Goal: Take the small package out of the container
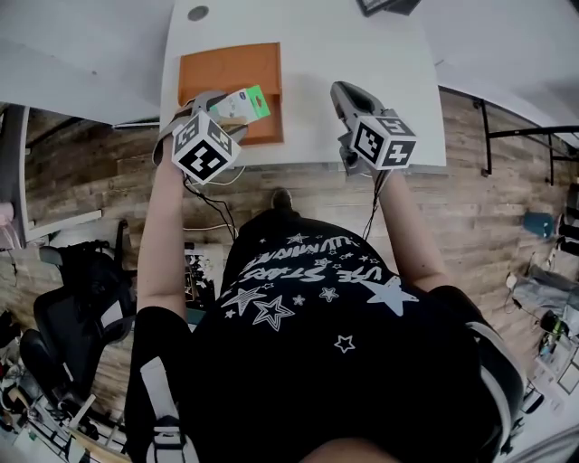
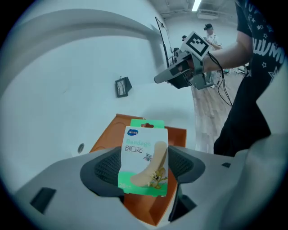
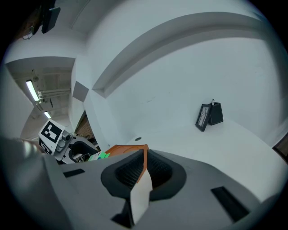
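Note:
A flat orange container (image 1: 226, 77) lies on the white table (image 1: 362, 54), near its front edge. My left gripper (image 1: 231, 108) is shut on a small green and white bandage package (image 1: 246, 103), held above the container's near right part. In the left gripper view the package (image 2: 144, 157) stands upright between the pads, with the orange container (image 2: 177, 137) behind and below it. My right gripper (image 1: 344, 92) hovers over bare table to the right of the container, jaws together and holding nothing. Its pads meet in the right gripper view (image 3: 145, 168), where the container (image 3: 120, 149) shows to the left.
A small black stand (image 3: 209, 116) sits far back on the table, also seen in the left gripper view (image 2: 122, 86). A round hole (image 1: 198, 13) lies beyond the container. The table's front edge runs just under both grippers. A black chair (image 1: 81, 298) stands on the wooden floor at left.

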`<state>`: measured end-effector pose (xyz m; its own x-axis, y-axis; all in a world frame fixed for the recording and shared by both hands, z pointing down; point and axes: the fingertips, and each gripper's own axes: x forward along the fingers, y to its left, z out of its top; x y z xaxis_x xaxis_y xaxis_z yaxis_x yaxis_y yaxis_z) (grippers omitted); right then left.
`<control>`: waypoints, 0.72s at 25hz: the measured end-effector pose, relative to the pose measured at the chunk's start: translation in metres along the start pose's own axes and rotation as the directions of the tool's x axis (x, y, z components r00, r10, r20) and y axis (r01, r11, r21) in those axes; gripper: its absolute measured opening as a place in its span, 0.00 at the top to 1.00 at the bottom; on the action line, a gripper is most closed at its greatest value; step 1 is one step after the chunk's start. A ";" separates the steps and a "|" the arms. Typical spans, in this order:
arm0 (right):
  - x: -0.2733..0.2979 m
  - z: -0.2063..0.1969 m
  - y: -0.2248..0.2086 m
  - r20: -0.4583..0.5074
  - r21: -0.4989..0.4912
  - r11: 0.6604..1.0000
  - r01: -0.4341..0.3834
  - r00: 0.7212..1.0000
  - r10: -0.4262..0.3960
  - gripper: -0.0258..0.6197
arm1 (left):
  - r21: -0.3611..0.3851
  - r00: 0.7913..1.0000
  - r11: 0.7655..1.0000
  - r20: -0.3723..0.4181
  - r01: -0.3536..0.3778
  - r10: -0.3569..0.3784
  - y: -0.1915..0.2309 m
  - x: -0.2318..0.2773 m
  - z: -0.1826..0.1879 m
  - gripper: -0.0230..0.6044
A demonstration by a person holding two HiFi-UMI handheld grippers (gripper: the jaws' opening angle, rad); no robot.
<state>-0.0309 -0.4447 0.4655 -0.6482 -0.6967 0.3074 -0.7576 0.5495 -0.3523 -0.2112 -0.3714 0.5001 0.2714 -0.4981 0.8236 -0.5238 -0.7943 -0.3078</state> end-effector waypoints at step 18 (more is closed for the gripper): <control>-0.117 -0.022 0.008 0.015 -0.004 1.000 -0.027 1.000 0.027 0.88 | -0.466 0.949 0.879 0.221 -0.101 0.226 -0.072 -0.071 0.051 0.40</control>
<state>0.0372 -0.3483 0.4460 -0.6675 -0.6881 0.2844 -0.7399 0.5700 -0.3573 -0.1518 -0.2966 0.4401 0.3177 -0.7286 0.6069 -0.8638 -0.4863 -0.1317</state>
